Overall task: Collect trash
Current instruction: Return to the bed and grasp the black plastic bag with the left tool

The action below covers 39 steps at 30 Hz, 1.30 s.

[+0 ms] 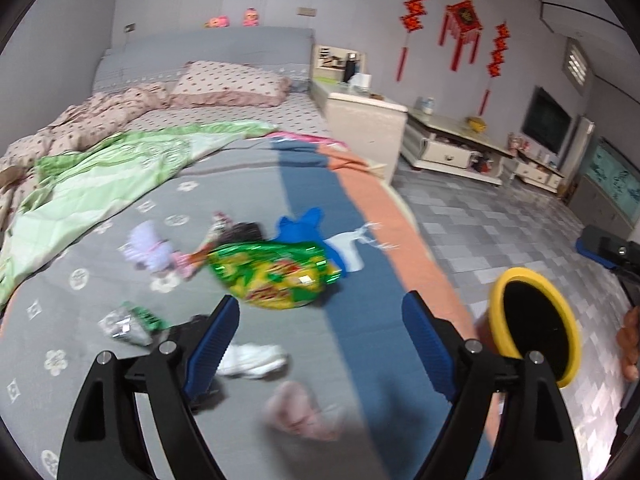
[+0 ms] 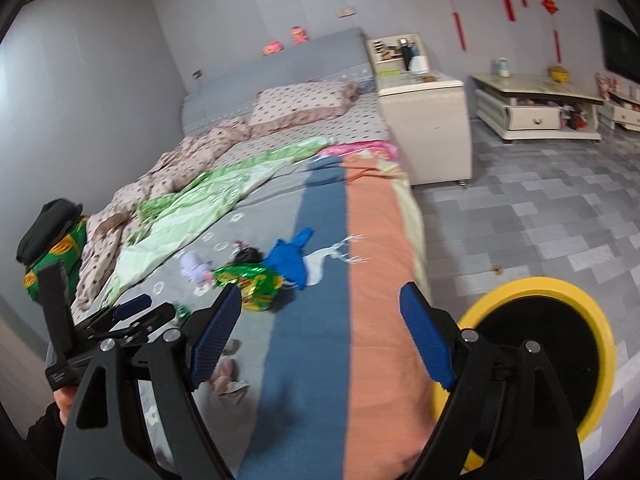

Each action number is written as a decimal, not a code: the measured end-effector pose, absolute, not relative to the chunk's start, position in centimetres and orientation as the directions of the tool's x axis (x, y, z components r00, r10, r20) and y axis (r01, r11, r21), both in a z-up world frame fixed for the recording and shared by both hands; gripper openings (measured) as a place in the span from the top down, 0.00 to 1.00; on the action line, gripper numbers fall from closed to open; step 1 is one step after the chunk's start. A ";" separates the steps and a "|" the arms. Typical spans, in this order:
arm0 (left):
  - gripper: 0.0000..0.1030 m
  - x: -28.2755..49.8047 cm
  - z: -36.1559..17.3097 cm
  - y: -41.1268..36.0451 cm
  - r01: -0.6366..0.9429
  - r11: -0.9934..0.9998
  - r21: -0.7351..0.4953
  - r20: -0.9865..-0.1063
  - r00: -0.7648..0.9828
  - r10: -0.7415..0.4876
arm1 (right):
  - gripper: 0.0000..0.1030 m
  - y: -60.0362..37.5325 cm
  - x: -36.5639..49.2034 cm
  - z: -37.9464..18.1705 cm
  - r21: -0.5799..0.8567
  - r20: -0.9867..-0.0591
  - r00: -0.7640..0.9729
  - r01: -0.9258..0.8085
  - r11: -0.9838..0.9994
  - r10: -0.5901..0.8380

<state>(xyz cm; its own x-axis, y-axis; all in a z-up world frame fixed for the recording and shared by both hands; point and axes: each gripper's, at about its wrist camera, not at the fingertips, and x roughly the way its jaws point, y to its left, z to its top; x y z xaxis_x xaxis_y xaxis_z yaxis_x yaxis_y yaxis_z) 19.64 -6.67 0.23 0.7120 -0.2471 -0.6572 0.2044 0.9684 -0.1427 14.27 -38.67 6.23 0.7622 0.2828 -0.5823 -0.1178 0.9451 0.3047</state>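
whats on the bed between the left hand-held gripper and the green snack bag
Only bare grey bedspread lies between the left hand-held gripper and the green snack bag; a white tissue sits just left, in the left wrist view.

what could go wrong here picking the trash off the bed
1. The green and yellow snack bag is crinkly foil lying on soft bedding; the open left gripper might pinch the blanket with it.
2. The white tissue and pink scrap are small and flat, easy to miss or drop.
3. The yellow-rimmed bin stands off the bed's edge, so carried pieces could fall on the floor.
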 end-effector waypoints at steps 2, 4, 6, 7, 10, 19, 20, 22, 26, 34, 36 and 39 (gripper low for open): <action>0.22 19.7 -0.3 -5.3 0.178 0.975 -0.132 -0.668 0.711 -0.220 | 0.24 -37.1 14.4 5.8 0.306 -0.587 0.748 -0.149 0.940 0.309; 0.22 19.8 -1.1 -3.7 0.152 0.980 -0.125 -0.679 0.707 -0.196 | 0.24 -35.9 14.5 5.4 0.304 -0.592 0.736 -0.171 0.937 0.327; 0.22 19.7 -1.7 -2.6 0.130 0.984 -0.118 -0.688 0.704 -0.175 | 0.24 -34.4 14.9 4.7 0.301 -0.601 0.721 -0.198 0.933 0.347; 0.22 19.8 -2.2 -1.7 0.114 0.987 -0.116 -0.695 0.700 -0.162 | 0.24 -33.9 14.9 4.4 0.300 -0.604 0.715 -0.207 0.931 0.353; 0.22 19.8 -3.4 -0.1 0.086 0.991 -0.102 -0.711 0.690 -0.133 | 0.24 -32.0 15.1 3.1 0.299 -0.618 0.689 -0.239 0.924 0.379; 0.22 20.3 -7.6 3.7 0.014 0.995 -0.102 -0.759 0.645 -0.087 | 0.24 -27.2 16.1 -1.6 0.293 -0.672 0.604 -0.313 0.903 0.428; 0.22 20.4 -8.0 3.9 0.010 0.995 -0.103 -0.764 0.640 -0.086 | 0.24 -26.7 16.1 -2.2 0.292 -0.680 0.593 -0.320 0.901 0.431; 0.22 20.6 -9.0 4.5 0.000 0.995 -0.104 -0.774 0.628 -0.081 | 0.24 -25.6 16.3 -3.3 0.288 -0.692 0.574 -0.337 0.897 0.438; 0.22 21.3 -10.4 4.9 -0.018 0.993 -0.118 -0.790 0.608 -0.083 | 0.24 -23.3 16.6 -5.4 0.270 -0.720 0.533 -0.375 0.887 0.444; 0.22 22.6 -12.4 5.5 -0.038 0.987 -0.158 -0.801 0.590 -0.105 | 0.25 -19.2 16.8 -9.2 0.227 -0.772 0.460 -0.446 0.866 0.439; 0.22 22.9 -12.8 5.5 -0.039 0.986 -0.163 -0.805 0.583 -0.110 | 0.25 -18.6 17.0 -9.9 0.224 -0.782 0.446 -0.452 0.863 0.436; 0.22 23.3 -13.4 5.6 -0.043 0.984 -0.175 -0.809 0.576 -0.119 | 0.26 -17.7 17.4 -10.9 0.210 -0.796 0.432 -0.460 0.863 0.424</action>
